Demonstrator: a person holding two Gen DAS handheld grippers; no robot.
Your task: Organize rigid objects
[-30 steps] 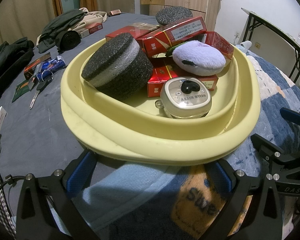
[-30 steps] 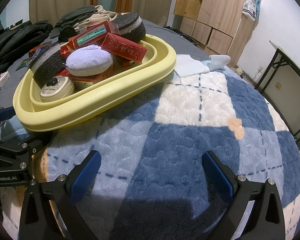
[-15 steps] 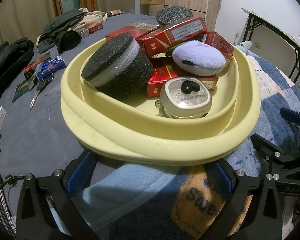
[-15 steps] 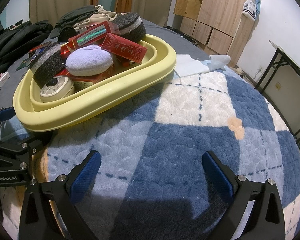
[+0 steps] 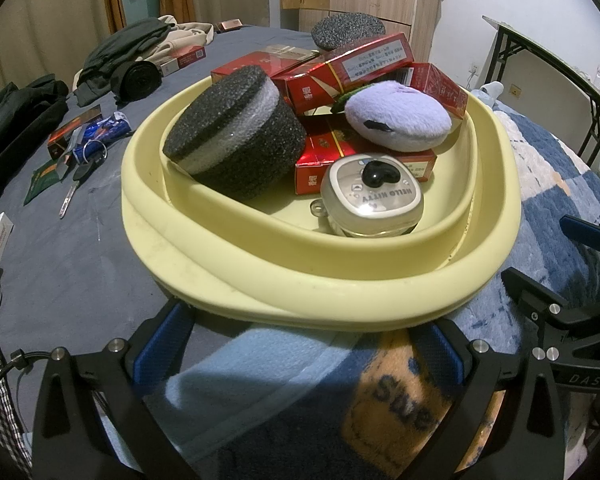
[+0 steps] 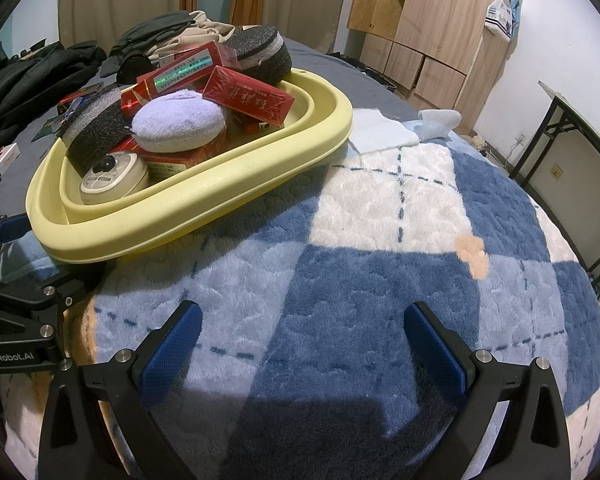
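We see a yellow basin on a blue plaid blanket, filled with red boxes and sponges. Our left gripper and right gripper both hold their fingers spread wide, grasping nothing.

Basin: pale yellow. Inside it, foam puck: speckled black with a white middle band. Cartons: red with gold trim. Plush pad: lavender, one black mark. Round tin: silver lid, black knob. Blanket beside the basin: blue, light-blue and white checks, dashed navy lines, one peach patch. Gripper fingers: blue pads on black frames.
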